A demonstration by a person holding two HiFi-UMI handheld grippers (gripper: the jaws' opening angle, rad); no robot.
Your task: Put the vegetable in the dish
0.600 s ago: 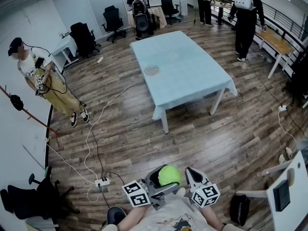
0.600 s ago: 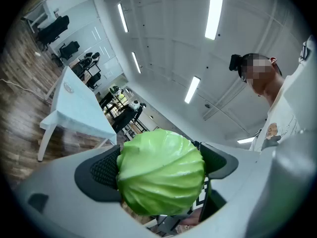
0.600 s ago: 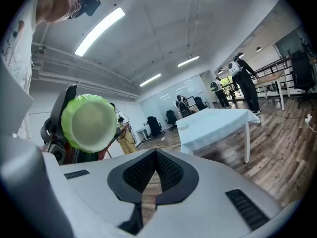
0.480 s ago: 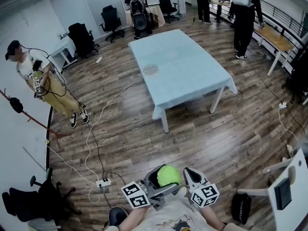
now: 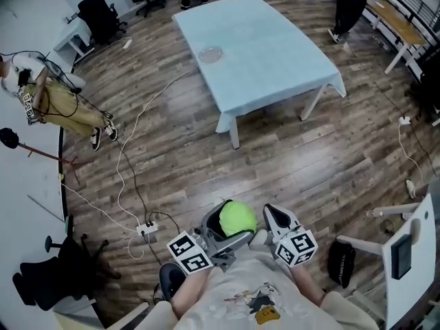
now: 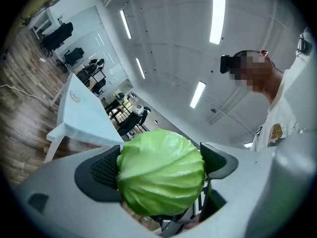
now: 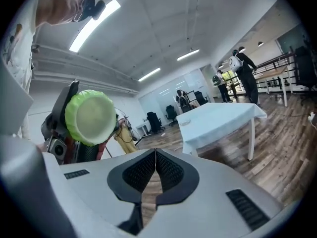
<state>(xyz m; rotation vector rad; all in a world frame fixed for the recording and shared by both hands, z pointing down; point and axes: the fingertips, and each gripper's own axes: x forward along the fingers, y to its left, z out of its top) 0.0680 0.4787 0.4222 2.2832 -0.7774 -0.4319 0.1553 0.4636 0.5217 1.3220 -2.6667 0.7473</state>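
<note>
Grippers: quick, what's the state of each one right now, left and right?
Left gripper: closed on the green cabbage, jaws wide around it.
Right gripper: shut, nothing between its jaws.

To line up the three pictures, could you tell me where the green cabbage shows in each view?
Head view: cabbage bottom centre, in the left gripper.
Left gripper view: cabbage lower centre, between the jaws.
Right gripper view: cabbage upper left.
Shared landmark: the blue-clothed table.
</note>
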